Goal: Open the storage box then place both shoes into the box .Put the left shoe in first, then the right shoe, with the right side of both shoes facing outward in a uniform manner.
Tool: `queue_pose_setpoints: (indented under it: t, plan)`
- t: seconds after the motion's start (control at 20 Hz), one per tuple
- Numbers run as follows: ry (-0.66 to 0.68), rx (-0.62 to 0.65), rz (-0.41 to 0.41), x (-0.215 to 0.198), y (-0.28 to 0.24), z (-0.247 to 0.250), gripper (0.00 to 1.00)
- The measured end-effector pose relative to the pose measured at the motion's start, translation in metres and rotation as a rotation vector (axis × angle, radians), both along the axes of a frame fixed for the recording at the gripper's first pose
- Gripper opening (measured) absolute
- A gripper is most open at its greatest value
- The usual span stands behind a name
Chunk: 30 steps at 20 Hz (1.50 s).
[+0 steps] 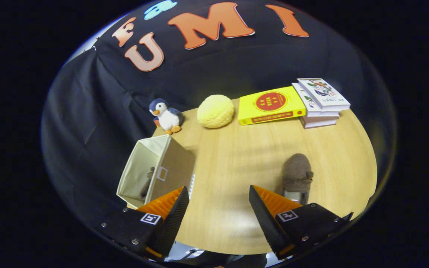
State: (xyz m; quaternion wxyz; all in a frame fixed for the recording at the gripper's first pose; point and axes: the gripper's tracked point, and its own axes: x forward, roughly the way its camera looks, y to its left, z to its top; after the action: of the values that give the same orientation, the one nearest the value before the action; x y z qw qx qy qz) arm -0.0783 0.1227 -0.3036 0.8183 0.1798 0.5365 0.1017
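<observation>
The storage box (155,169) stands open on the table (237,163), just beyond the left finger, with one dark shoe (148,182) apparently inside, half hidden by its wall. The second shoe (297,178) lies just ahead of the right finger, not yet picked up. The tongs (219,197) hang released, holding nothing.

Matt cloth storage box (169,169), fuzzy fabric shoe (297,173), smooth wood-grain table (237,156).

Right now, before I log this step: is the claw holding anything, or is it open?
Claw: open and holding nothing, over bare table; the brown shoe lies just ahead of one finger, and the open box sits by the other.
</observation>
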Motion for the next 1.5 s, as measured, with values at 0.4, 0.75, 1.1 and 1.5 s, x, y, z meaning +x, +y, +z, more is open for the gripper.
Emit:
queue_pose_setpoints:
  t: [0.4, 0.75, 1.1, 1.5]
  plan:
    - [0.103, -0.138, -0.077, -0.041, -0.093, -0.078, 0.96]
    - [0.177, -0.2, -0.112, -0.051, -0.128, -0.152, 0.83]
    - [0.174, -0.24, -0.182, -0.029, -0.138, -0.183, 0.41]
    - [0.191, -0.21, -0.231, -0.034, -0.131, -0.174, 0.06]
